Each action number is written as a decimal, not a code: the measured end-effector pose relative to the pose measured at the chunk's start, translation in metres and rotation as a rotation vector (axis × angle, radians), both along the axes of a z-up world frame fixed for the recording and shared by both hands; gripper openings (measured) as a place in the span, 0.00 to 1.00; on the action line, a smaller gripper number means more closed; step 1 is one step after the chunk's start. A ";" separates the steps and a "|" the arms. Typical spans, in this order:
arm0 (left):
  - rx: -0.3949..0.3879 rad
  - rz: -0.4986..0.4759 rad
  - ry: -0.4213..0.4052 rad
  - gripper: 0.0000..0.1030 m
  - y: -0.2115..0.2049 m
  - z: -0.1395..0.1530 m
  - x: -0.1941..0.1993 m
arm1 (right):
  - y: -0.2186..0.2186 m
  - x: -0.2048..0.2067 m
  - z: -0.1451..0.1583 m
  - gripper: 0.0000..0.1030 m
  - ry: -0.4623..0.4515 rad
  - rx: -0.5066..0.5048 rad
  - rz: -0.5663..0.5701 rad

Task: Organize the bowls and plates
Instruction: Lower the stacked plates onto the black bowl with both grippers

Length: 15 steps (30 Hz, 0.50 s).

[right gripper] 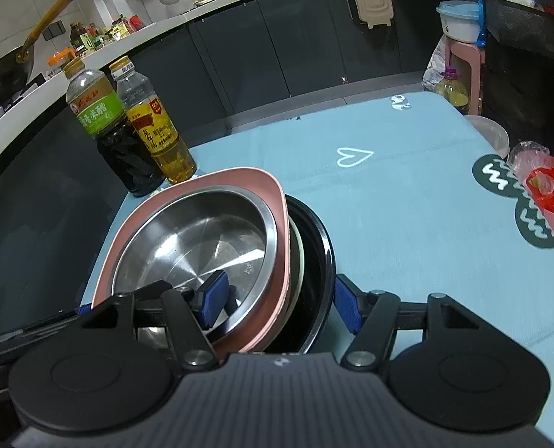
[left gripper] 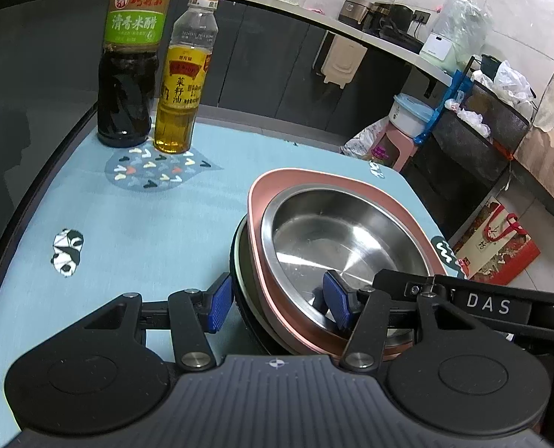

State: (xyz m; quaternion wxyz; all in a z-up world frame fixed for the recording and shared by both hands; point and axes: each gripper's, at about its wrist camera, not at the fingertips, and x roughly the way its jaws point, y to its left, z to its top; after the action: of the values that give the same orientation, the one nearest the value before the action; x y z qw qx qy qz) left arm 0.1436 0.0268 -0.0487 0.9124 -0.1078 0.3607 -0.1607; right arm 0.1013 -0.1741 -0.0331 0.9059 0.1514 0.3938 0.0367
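Observation:
A steel bowl (left gripper: 344, 239) (right gripper: 194, 246) sits in a pink rounded-square plate (left gripper: 277, 183) (right gripper: 239, 175). Both rest on a pale plate (right gripper: 299, 254) inside a black bowl (left gripper: 239, 261) (right gripper: 318, 246). My left gripper (left gripper: 278, 302) clamps the stack's near left rim, one blue pad inside the steel bowl and the other against the black bowl's outer wall. On the stack's opposite side my right gripper (right gripper: 279, 306) grips the rim the same way, with one pad in the steel bowl and one outside the black bowl. The stack looks tilted over the blue tablecloth (left gripper: 146, 216).
A dark vinegar bottle (left gripper: 131, 56) (right gripper: 116, 127) and a yellow oil bottle (left gripper: 183, 86) (right gripper: 157, 130) stand at the table's far corner, close behind the stack. A red plastic bag (right gripper: 553, 190) and a clear bowl (right gripper: 489, 130) lie at the right edge. Kitchen cabinets lie beyond the table.

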 end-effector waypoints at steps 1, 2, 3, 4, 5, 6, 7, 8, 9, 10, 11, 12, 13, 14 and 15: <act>0.000 0.001 -0.002 0.48 -0.001 0.001 0.002 | -0.001 0.002 0.000 0.60 -0.001 0.001 0.000; 0.000 0.003 -0.003 0.48 -0.001 0.001 0.004 | -0.001 0.004 0.001 0.60 -0.002 0.001 0.000; -0.001 0.005 -0.006 0.48 -0.001 0.002 0.006 | -0.001 0.006 0.001 0.60 -0.004 0.000 0.000; 0.000 0.006 -0.009 0.48 -0.001 0.002 0.008 | -0.001 0.008 0.002 0.60 -0.006 0.000 0.000; -0.001 0.007 -0.012 0.48 -0.002 0.003 0.010 | -0.002 0.010 0.002 0.60 -0.008 0.002 0.000; -0.001 0.009 -0.013 0.48 -0.002 0.003 0.013 | -0.002 0.011 0.002 0.60 -0.009 0.005 -0.001; -0.001 0.010 -0.015 0.48 -0.003 0.003 0.015 | -0.003 0.013 0.002 0.60 -0.009 0.008 -0.001; 0.000 0.011 -0.016 0.48 -0.004 0.003 0.017 | -0.004 0.016 0.002 0.60 -0.011 0.011 -0.002; 0.001 0.012 -0.017 0.48 -0.004 0.003 0.019 | -0.005 0.018 0.002 0.60 -0.012 0.014 -0.003; 0.003 0.012 -0.019 0.48 -0.006 0.003 0.022 | -0.005 0.020 0.002 0.60 -0.013 0.015 -0.004; 0.005 0.011 -0.022 0.48 -0.007 0.003 0.024 | -0.006 0.022 0.001 0.60 -0.013 0.017 -0.005; 0.007 0.009 -0.024 0.48 -0.007 0.003 0.026 | -0.007 0.024 0.001 0.60 -0.015 0.018 -0.006; 0.007 0.008 -0.025 0.48 -0.008 0.003 0.028 | -0.008 0.025 0.001 0.60 -0.016 0.018 -0.007; 0.008 0.007 -0.025 0.48 -0.009 0.002 0.031 | -0.009 0.027 0.001 0.60 -0.016 0.018 -0.007; 0.008 0.006 -0.025 0.48 -0.010 0.002 0.033 | -0.010 0.028 0.000 0.60 -0.016 0.018 -0.008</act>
State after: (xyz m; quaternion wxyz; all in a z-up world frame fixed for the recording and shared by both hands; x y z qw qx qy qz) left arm 0.1765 0.0171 -0.0467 0.9177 -0.1034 0.3496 -0.1579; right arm 0.1298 -0.1839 -0.0329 0.9078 0.1609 0.3855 0.0379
